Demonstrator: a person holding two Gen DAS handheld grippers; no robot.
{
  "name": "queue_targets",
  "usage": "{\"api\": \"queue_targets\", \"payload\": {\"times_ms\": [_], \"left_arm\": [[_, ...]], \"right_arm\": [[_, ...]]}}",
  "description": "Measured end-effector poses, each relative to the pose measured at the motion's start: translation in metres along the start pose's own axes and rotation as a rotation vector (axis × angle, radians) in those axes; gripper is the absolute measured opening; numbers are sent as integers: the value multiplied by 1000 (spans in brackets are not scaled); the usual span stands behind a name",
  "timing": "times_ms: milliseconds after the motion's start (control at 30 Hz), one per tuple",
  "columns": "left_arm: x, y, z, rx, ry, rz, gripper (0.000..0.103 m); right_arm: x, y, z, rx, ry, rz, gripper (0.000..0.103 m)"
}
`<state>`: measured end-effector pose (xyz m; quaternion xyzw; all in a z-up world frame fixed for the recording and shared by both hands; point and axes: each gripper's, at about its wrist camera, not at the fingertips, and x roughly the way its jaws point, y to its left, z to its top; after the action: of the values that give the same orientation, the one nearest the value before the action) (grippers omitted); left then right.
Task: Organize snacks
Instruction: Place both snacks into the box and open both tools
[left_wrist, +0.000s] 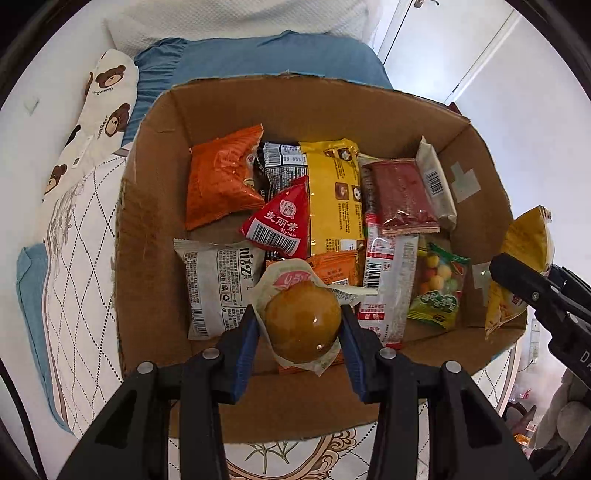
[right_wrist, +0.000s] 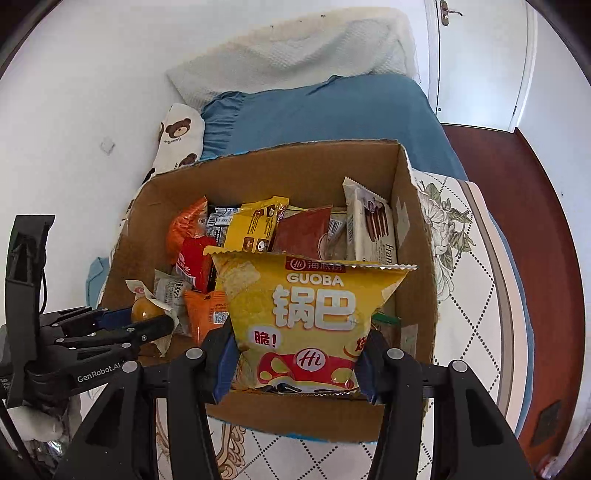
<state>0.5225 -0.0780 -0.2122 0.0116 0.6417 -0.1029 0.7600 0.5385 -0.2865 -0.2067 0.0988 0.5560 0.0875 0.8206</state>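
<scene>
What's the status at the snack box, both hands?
Left hand-held gripper shut on wrapped egg. Right hand-held gripper shut on yellow Guoba bag. Both above the cardboard box, nothing blocking.

A blue pillow lay at top centre, a bear-print cushion upper left, a white door upper right.

An open brown cardboard box is set on a white quilted bedspread; behind it a blue pillow is laid, with a bear-print cushion to its left; inside the box, an orange crinkled packet is placed at the back left, a yellow packet beside it, a dark red flat packet to the right; a clear bag of coloured candy balls is lodged at the front right.
</scene>
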Motion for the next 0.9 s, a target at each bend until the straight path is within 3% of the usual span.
{"api": "queue_targets", "payload": {"times_ms": [233, 300, 333, 367, 400, 467, 667, 900], "left_arm": [[26, 11, 0, -33, 63, -5, 42], [30, 14, 0, -48, 80, 9, 44], [31, 15, -1, -60, 80, 20, 45], [31, 16, 0, -66, 75, 26, 53], [30, 16, 0, -63, 70, 32, 70], [28, 16, 0, -63, 60, 38, 92], [14, 13, -3, -72, -7, 64, 92], [-2, 10, -11, -74, -43, 90, 92]], "right_arm": [[39, 12, 1, -36, 90, -25, 59], [50, 10, 1, -21, 121, -23, 73], [52, 9, 1, -19, 122, -37, 93], [54, 9, 1, -23, 129, -63, 101], [55, 9, 0, -25, 131, -86, 101], [55, 7, 0, -20, 134, -113, 101], [47, 6, -6, -42, 124, -186, 101], [30, 4, -13, -54, 88, -213, 101]]}}
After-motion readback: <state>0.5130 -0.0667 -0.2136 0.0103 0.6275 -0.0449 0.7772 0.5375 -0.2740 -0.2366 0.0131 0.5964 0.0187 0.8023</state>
